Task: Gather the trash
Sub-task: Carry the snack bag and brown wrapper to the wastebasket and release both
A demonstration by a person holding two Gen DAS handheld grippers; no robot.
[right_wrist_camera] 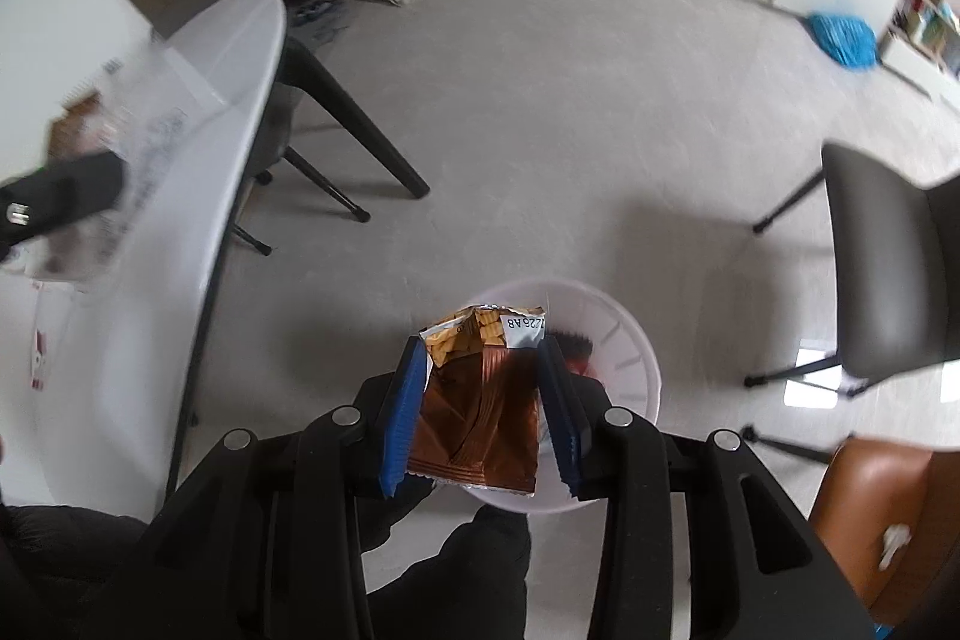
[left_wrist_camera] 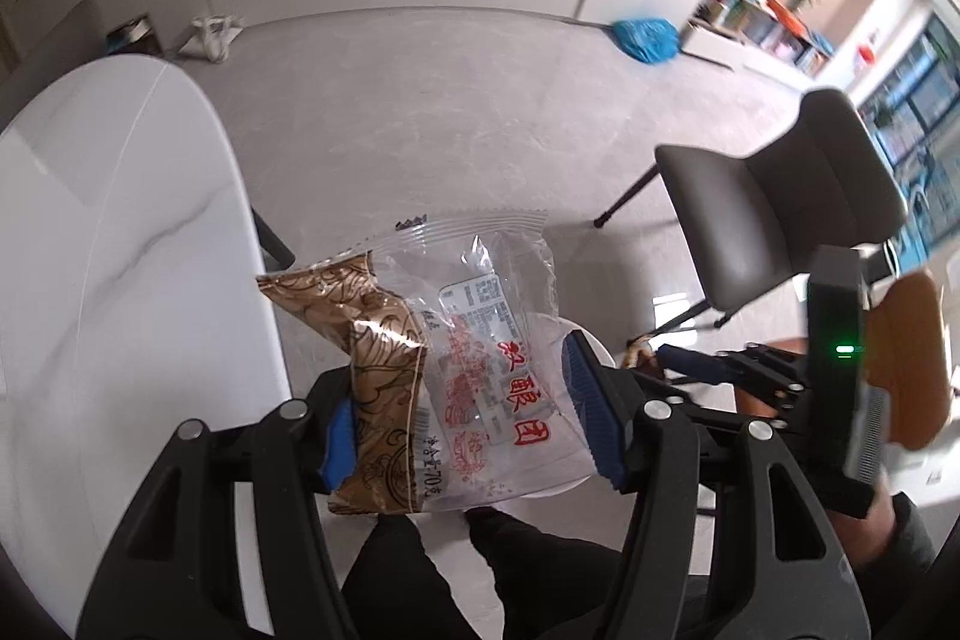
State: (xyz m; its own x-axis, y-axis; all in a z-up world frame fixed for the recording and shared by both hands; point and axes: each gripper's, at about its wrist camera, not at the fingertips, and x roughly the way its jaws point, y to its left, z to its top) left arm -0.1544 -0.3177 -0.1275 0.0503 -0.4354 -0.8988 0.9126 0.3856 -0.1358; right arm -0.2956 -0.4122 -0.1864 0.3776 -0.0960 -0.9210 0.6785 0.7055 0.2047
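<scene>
In the left wrist view my left gripper (left_wrist_camera: 462, 418) is shut on a clear and gold snack wrapper (left_wrist_camera: 474, 340) with red print, its blue pads pressing both sides. A white bin (left_wrist_camera: 594, 343) peeks out beneath the wrapper. In the right wrist view my right gripper (right_wrist_camera: 483, 409) is shut on a copper-brown foil wrapper (right_wrist_camera: 480, 418) with a torn top, hanging directly over the round white bin (right_wrist_camera: 636, 358) on the floor. The left gripper (right_wrist_camera: 60, 196) shows blurred at the left edge, over the table, with its clear wrapper (right_wrist_camera: 138, 130).
A white marble table (left_wrist_camera: 90, 220) stands on the left, its dark legs (right_wrist_camera: 360, 130) on the grey floor. To the right are a grey chair (right_wrist_camera: 888, 268) and a brown chair (right_wrist_camera: 870, 508). A blue bag (left_wrist_camera: 645, 40) lies far back. The person's dark trouser legs (left_wrist_camera: 420, 568) are below.
</scene>
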